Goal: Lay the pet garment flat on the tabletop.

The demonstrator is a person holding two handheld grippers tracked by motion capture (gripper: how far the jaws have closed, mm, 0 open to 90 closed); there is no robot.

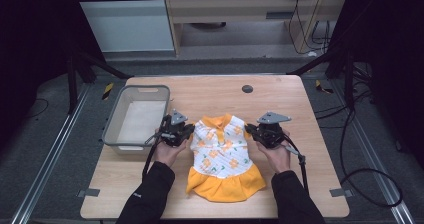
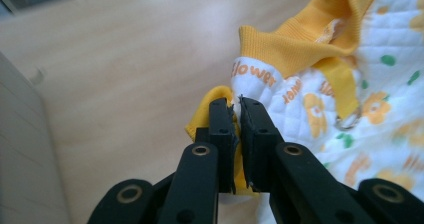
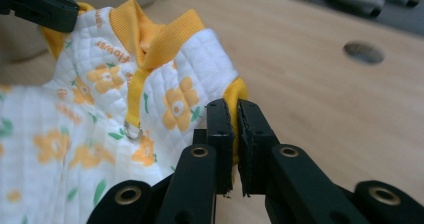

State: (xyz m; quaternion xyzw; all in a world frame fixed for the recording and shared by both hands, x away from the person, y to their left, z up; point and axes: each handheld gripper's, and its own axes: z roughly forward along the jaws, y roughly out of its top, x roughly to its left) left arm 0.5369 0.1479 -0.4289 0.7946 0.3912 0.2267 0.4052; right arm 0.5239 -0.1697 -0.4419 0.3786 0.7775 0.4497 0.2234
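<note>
On the table [image 1: 300, 134], seen from the high view, a small white dress [image 1: 224, 154] with orange flowers and a yellow skirt lies near the middle, collar away from the person. The left gripper [image 1: 186, 131] meets its left shoulder and the right gripper [image 1: 251, 130] its right shoulder, each with a hand behind it. A grey bin [image 1: 136, 118] stands just left of the left gripper.

Along the left gripper view, the left gripper [image 2: 236, 104] has its jaws nearly together, pinching the yellow sleeve edge of the dress [image 2: 320, 99]; the cloth rises off the wood there.

Along the right gripper view, the right gripper [image 3: 235, 106] is likewise closed narrow on the other yellow sleeve edge of the dress [image 3: 165, 84]. The left gripper's jaw [image 3: 45, 9] clamps the far shoulder at the top left, and a dark hole [image 3: 363, 52] sits in the tabletop beyond.
</note>
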